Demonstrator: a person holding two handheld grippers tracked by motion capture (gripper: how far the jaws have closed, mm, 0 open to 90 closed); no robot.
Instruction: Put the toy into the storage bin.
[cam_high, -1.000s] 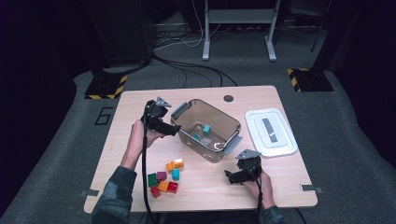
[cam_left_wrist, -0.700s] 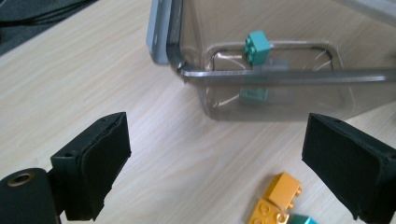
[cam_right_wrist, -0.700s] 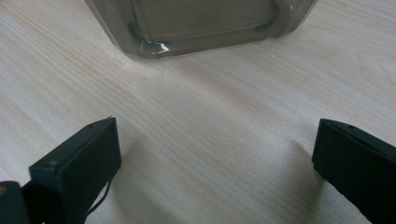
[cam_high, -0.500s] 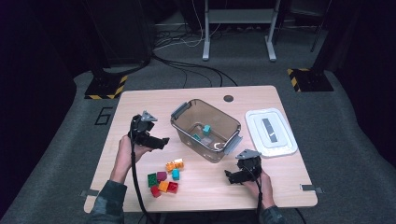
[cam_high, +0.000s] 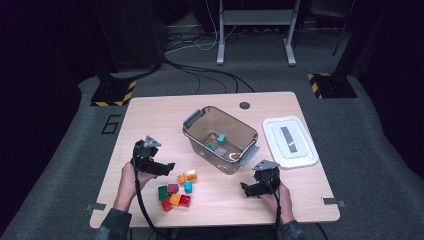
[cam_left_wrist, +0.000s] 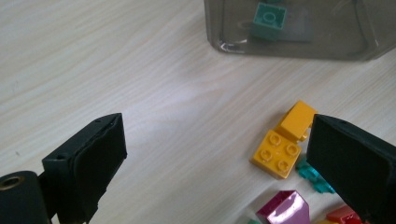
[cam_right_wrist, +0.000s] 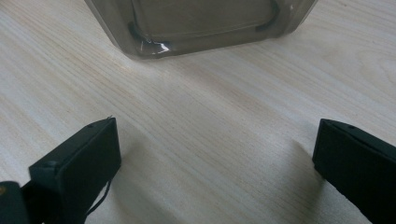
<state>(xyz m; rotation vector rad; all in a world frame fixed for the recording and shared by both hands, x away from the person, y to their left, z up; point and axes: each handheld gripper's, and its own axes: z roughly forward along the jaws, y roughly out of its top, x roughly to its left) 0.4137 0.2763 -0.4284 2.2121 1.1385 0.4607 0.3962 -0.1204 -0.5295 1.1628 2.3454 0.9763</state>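
Since the earlier frame we lowered the left gripper (cam_high: 167, 167), jaws just widened and empty, from the bin (cam_high: 220, 137) toward the bricks (cam_high: 176, 192); right gripper (cam_high: 246, 187) gaped empty.

Left tool (cam_high: 167, 167) moved from bin (cam_high: 220, 137) down to bricks (cam_high: 176, 192), jaws opening, empty.

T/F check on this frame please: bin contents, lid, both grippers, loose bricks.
1. The clear bin holds teal bricks. True.
2. The white lid is clipped onto the bin. False: it lies on the table beside the bin.
3. The left gripper grips a yellow brick. False: its jaws are open and empty; the brick lies on the table.
4. The right gripper is open over bare wood. True.
5. The loose bricks lie nearer the left gripper. True.
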